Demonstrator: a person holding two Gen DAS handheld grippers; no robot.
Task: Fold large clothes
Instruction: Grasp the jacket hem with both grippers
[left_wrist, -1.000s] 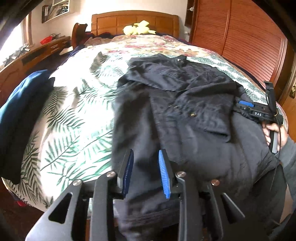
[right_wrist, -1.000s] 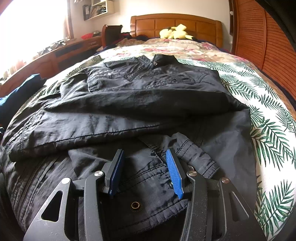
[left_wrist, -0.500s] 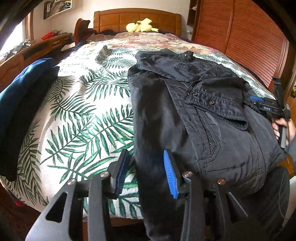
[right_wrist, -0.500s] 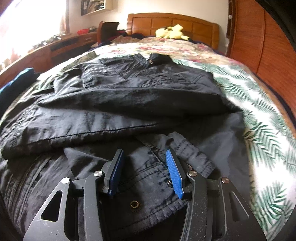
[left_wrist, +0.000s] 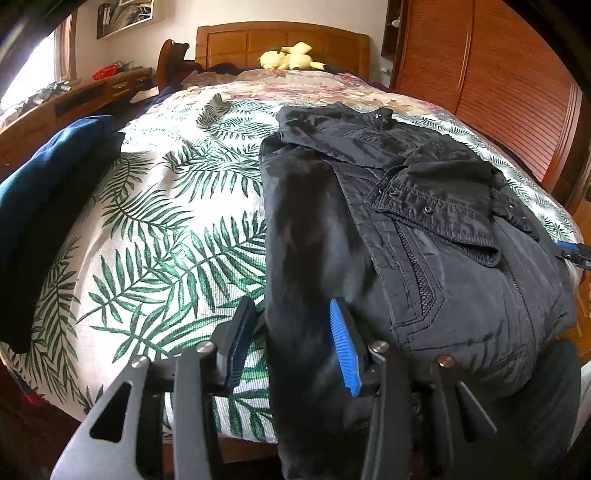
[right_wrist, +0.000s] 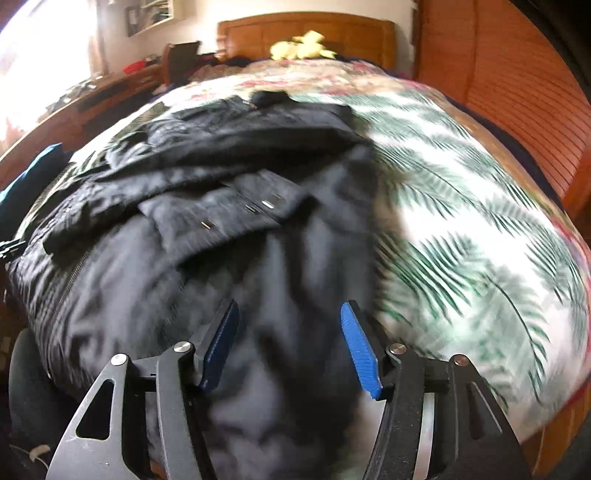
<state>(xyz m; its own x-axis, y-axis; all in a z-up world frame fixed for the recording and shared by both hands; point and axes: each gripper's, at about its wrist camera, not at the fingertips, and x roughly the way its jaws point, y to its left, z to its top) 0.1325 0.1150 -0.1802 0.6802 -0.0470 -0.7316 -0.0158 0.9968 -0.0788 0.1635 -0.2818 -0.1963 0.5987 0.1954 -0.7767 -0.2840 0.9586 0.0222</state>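
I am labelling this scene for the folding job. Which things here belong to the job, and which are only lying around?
Belong to the job:
- black jacket
- left gripper, open
- right gripper, open

Only lying around:
- yellow plush toy
- dark blue cloth at the bed's left edge
- leaf-print bedspread under the jacket
- wooden headboard

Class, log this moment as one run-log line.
left hand-held gripper: open | right hand-held gripper: open | black jacket: sleeves folded in, on bed

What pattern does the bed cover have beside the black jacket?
Green palm leaves on white bed cover, clearest in the left wrist view.
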